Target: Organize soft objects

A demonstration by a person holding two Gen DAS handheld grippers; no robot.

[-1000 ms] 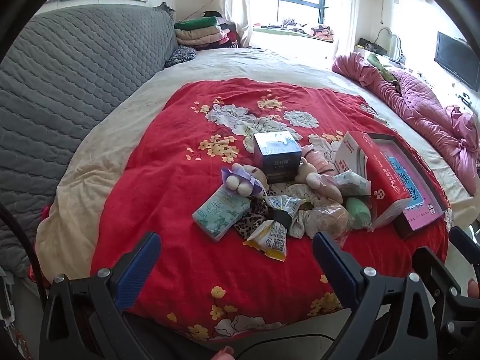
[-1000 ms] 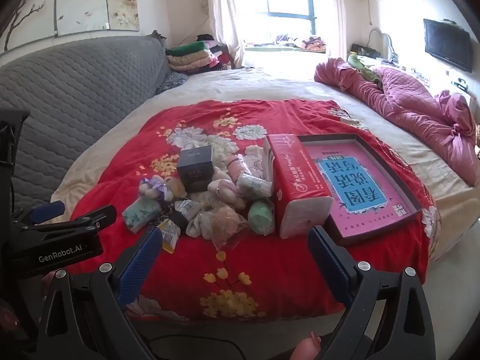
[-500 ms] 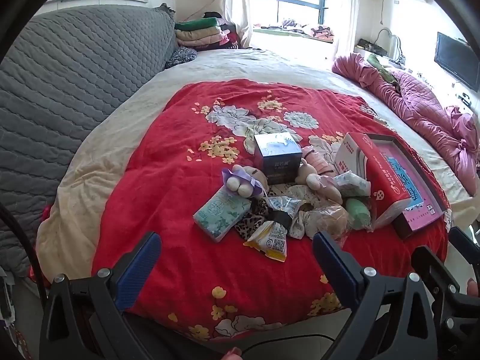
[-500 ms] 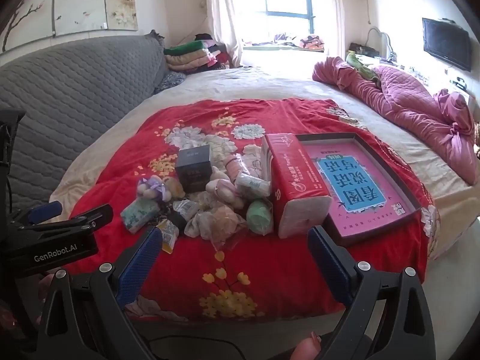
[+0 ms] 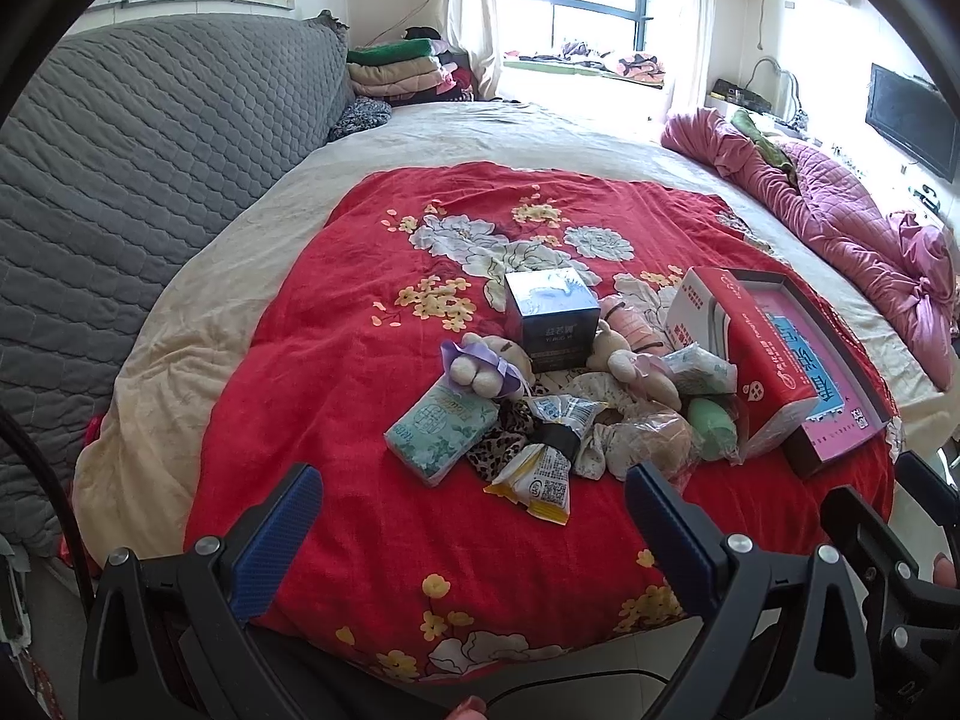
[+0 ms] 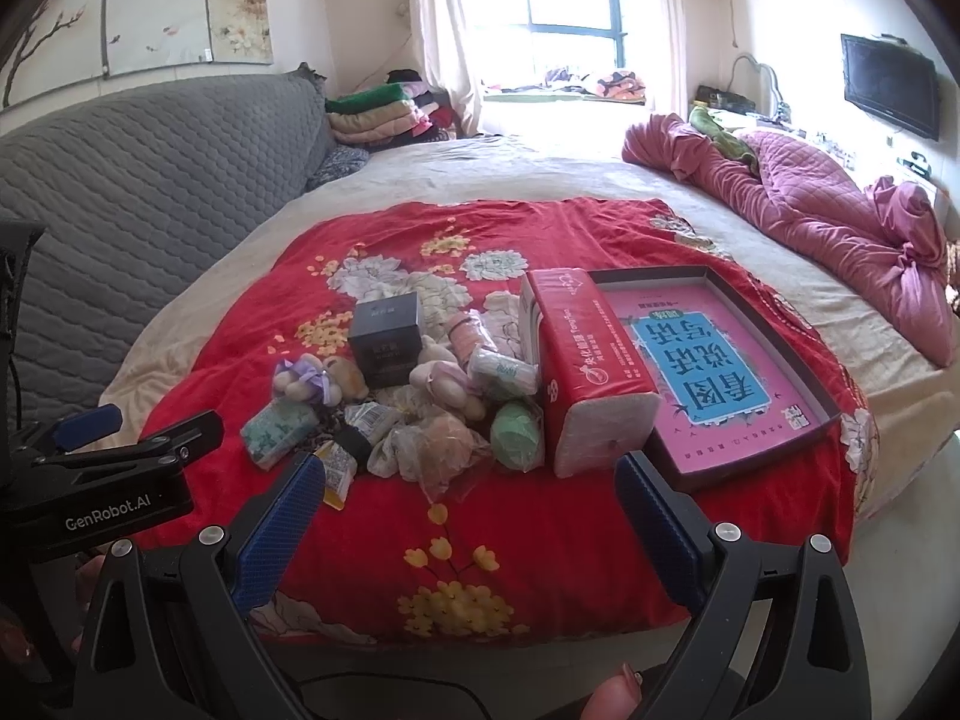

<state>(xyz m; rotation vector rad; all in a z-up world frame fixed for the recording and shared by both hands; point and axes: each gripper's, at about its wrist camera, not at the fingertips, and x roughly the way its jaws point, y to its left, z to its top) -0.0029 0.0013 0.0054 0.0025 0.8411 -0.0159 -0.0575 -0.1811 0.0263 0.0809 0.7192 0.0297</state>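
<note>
Soft objects [image 6: 420, 414]: unsorted heap on the red quilt [image 6: 480, 540], left of the pink tray [image 6: 828, 408], which holds none; left tool [image 5: 474, 516] and right tool [image 6: 468, 507] spread, empty, short of heap; sorting apparently unstarted.

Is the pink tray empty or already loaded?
Empty: the pink tray shows its whole printed floor, and the soft items lie piled beside it on the red blanket.

A home bedroom: a large bed [image 5: 540, 138], folded blankets [image 5: 396, 69], and a wall-mounted television [image 6: 888, 93].
</note>
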